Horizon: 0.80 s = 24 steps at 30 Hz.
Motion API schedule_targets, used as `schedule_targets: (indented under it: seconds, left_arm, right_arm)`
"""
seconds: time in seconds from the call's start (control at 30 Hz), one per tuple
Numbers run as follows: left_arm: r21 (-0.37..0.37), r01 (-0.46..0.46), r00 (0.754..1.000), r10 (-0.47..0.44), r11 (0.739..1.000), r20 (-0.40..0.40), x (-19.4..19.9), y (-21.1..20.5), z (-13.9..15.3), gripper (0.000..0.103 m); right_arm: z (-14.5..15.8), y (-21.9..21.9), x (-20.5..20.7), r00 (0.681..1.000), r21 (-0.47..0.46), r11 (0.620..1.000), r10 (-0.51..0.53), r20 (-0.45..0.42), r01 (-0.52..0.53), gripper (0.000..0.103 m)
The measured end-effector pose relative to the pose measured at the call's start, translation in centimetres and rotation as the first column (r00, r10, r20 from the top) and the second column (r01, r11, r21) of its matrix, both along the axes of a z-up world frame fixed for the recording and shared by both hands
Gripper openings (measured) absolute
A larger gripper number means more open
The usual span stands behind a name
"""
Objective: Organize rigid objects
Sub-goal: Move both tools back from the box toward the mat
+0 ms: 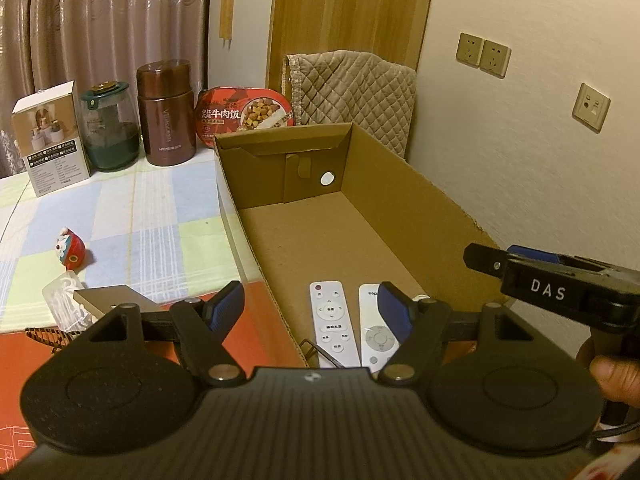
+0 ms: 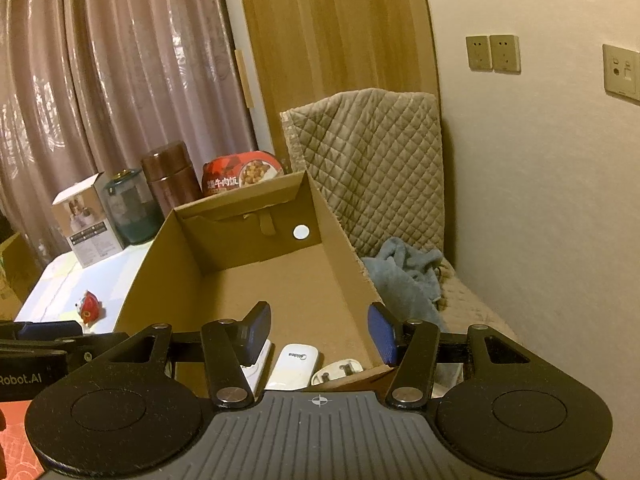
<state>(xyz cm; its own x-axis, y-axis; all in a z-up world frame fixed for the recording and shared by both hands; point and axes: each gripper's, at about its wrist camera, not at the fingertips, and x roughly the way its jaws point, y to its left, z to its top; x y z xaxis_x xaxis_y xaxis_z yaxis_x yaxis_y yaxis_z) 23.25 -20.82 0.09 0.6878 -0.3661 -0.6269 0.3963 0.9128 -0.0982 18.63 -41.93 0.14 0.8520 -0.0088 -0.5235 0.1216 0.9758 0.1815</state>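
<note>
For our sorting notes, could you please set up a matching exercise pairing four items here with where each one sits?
Items:
1. white remotes
2. red figurine
3. brown flask
4. blue-grey cloth

Places:
A. on the checked tablecloth, alone
B. right of the cardboard box, outside it
C. on the box floor, near end
D. standing beside the glass jar

Pairs: 1-C, 2-A, 3-D, 4-B

The near ends of both white remotes (image 1: 335,322) in the cardboard box (image 1: 384,200) vanish behind the left claw (image 1: 312,312). A thin dark metal item (image 1: 316,350) beside them is too small to identify. In the right wrist view, a white plug (image 2: 338,372) is half hidden. The hand (image 1: 612,372) is cut off at the frame's right edge.
</note>
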Motion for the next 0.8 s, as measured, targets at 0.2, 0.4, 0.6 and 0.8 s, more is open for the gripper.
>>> schedule_targets:
  seconds: [0.2, 0.4, 0.6, 0.8]
  left_arm:
    - [-0.002, -0.001, 1.000, 0.001, 1.000, 0.003, 0.0, 0.1, 0.1, 0.069]
    - [-0.003, -0.003, 1.000, 0.003, 1.000, 0.007, -0.1, 0.0, 0.4, 0.069]
    - [-0.004, -0.009, 1.000, 0.009, 1.000, 0.019, -0.2, 0.3, 0.8, 0.069]
    - [-0.007, -0.038, 0.998, 0.038, 0.999, 0.042, -0.6, 1.7, 1.5, 0.069]
  right_arm:
    - [0.0, 0.2, 0.0, 1.000, -0.008, 1.000, 0.007, -0.004, -0.007, 0.051]
    - [0.0, 0.4, 0.0, 1.000, -0.012, 1.000, 0.008, -0.003, -0.008, 0.051]
    - [0.0, 0.5, -0.1, 1.000, -0.012, 1.000, 0.009, 0.002, -0.009, 0.051]
    - [0.5, 1.4, -0.2, 0.999, -0.015, 0.999, 0.030, 0.032, -0.030, 0.051]
